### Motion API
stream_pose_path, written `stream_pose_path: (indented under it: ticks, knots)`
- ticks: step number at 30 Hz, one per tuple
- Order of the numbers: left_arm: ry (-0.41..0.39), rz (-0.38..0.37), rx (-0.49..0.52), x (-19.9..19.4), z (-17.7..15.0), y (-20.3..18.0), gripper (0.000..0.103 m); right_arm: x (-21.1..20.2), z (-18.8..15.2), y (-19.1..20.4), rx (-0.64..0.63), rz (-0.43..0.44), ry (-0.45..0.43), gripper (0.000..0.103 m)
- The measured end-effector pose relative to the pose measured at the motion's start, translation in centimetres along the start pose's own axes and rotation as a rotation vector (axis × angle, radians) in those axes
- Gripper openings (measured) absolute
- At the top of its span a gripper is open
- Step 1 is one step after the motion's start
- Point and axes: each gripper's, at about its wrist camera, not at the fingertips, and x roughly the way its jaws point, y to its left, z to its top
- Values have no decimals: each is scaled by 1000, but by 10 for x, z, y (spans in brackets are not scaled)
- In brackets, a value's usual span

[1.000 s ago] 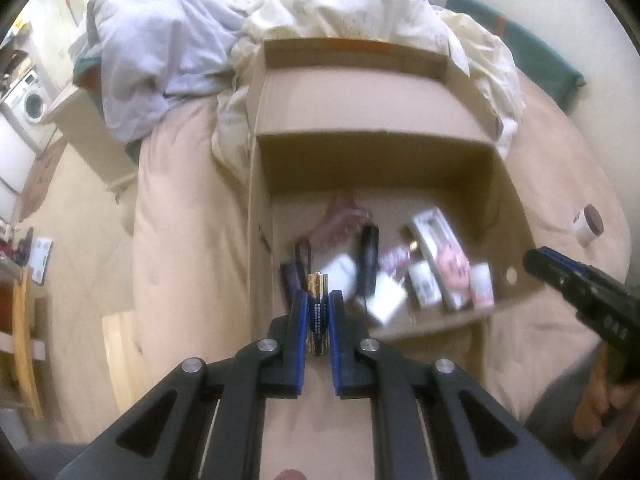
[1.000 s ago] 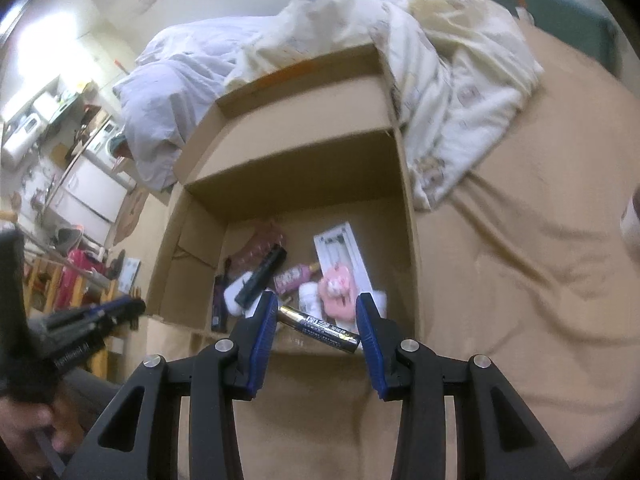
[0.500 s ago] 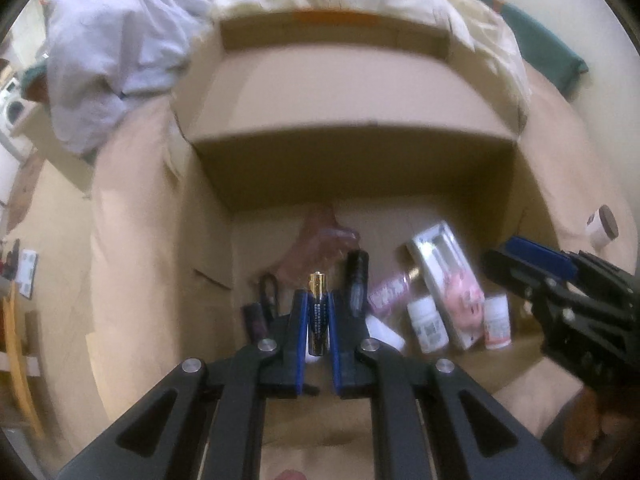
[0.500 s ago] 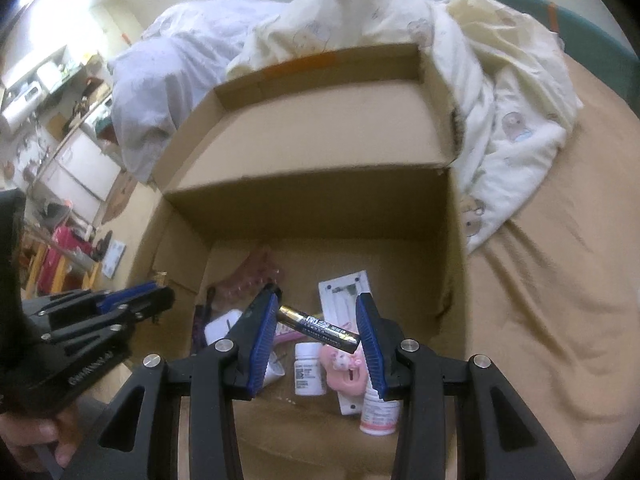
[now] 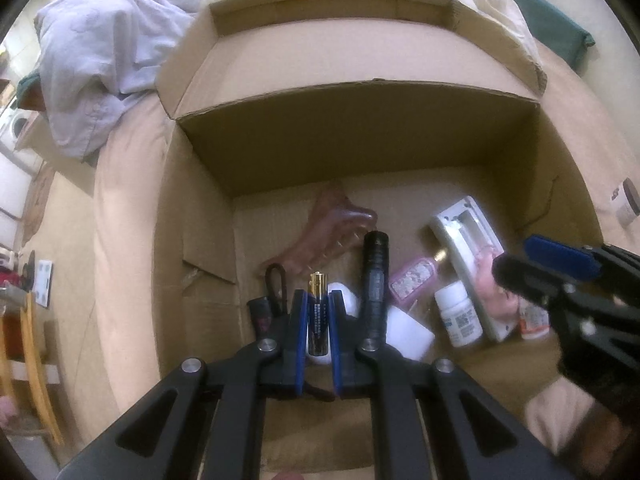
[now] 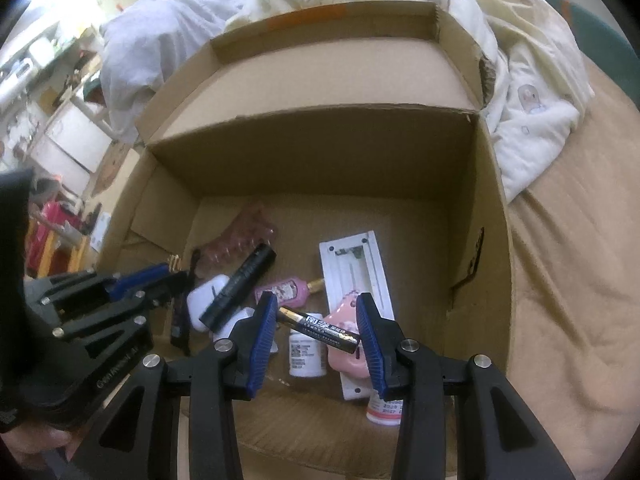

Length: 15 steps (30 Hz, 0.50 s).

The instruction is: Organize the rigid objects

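You have brought both grippers forward from the near side of the box (image 5: 352, 136), over its near edge. A second ago your left gripper (image 5: 318, 320) hung short of that edge with its battery (image 5: 317, 312) over the bed; now it is above the box floor near the left wall, over the white case (image 5: 348, 300) beside the black tube (image 5: 375, 280). Your right gripper (image 6: 316, 330), which a second ago stood at the near edge, now holds its battery (image 6: 320, 330) crosswise over the white bottle (image 6: 306, 356) and pink item (image 6: 346, 344). The two grippers have drawn closer together, and the box now fills both views.
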Motion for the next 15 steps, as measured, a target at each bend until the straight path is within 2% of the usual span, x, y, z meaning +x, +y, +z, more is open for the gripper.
stream_pose_path:
  ticks: [4, 5, 7, 8, 9, 11, 13, 14, 15]
  knots:
    - [-3, 6, -6, -1, -1, 0, 9, -4, 2, -2, 21, 16, -18, 43]
    - [-3, 11, -6, -2, -1, -1, 13, -5, 2, -3, 29, 22, -23, 43]
    - [-2, 24, -11, -4, -1, -2, 32, -8, 4, -7, 45, 39, -33, 44]
    - [-7, 15, -20, -8, -2, -1, 51, -11, 4, -8, 58, 50, -41, 46]
    - [-15, 8, -29, -12, -2, -1, 65, -14, 6, -10, 70, 63, -49, 50]
    - [-26, -4, -42, -19, -3, -1, 70, -20, 7, -12, 91, 88, -72, 62]
    - [-41, -15, -58, -28, -5, 2, 82, -27, 8, -12, 104, 96, -100, 66]
    - [-46, -12, -63, -32, -6, 3, 88, -31, 8, -14, 112, 96, -117, 72]
    - [-51, -7, -51, -34, -7, 2, 89, -35, 8, -15, 120, 99, -133, 81]
